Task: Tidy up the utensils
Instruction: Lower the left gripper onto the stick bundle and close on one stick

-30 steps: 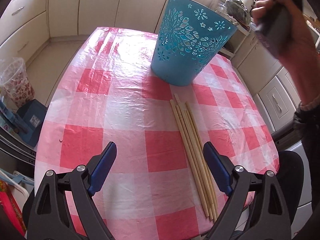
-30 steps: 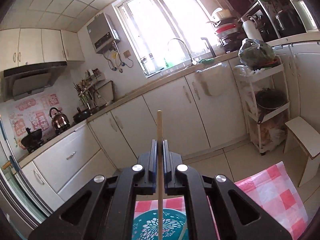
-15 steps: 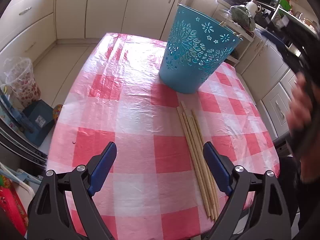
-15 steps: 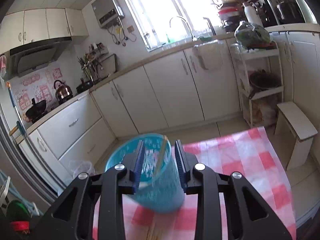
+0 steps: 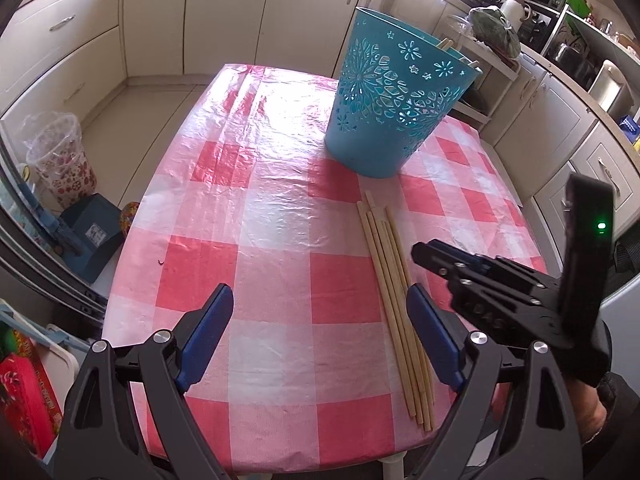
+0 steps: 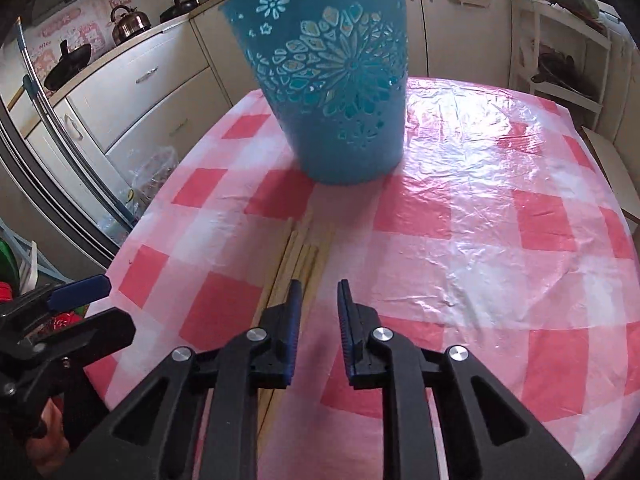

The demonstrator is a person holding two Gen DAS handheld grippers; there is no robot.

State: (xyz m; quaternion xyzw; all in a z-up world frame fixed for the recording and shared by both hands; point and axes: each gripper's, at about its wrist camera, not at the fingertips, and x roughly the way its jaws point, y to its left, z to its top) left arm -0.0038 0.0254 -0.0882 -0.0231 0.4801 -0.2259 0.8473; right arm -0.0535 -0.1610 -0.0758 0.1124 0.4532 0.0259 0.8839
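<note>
A blue cut-out bucket (image 5: pixel 392 112) (image 6: pixel 340 100) stands at the far side of the red-checked table (image 5: pixel 248 216). Chopstick tips (image 5: pixel 444 43) poke above its rim. Several wooden chopsticks (image 5: pixel 392 280) (image 6: pixel 304 248) lie side by side in front of the bucket. My left gripper (image 5: pixel 320 296) (image 6: pixel 120 304) hovers wide open over the near edge, with the chopsticks just inside its right finger. My right gripper (image 6: pixel 319 286) (image 5: pixel 420 250) hangs low over the table just right of the chopsticks. Its jaws are closing, a narrow gap is left, and nothing is between them.
Cream kitchen cabinets (image 5: pixel 160 20) ring the table. A small bin with a plastic liner (image 5: pixel 56 160) and a blue box (image 5: pixel 92 232) sit on the floor at the left. A white rack (image 6: pixel 560 60) and a stool (image 6: pixel 616 168) stand beyond the table's right side.
The right gripper let go of the chopstick it held above the bucket, then tipped down and dropped to the table beside the lying chopsticks. The left gripper stayed nearly still and open.
</note>
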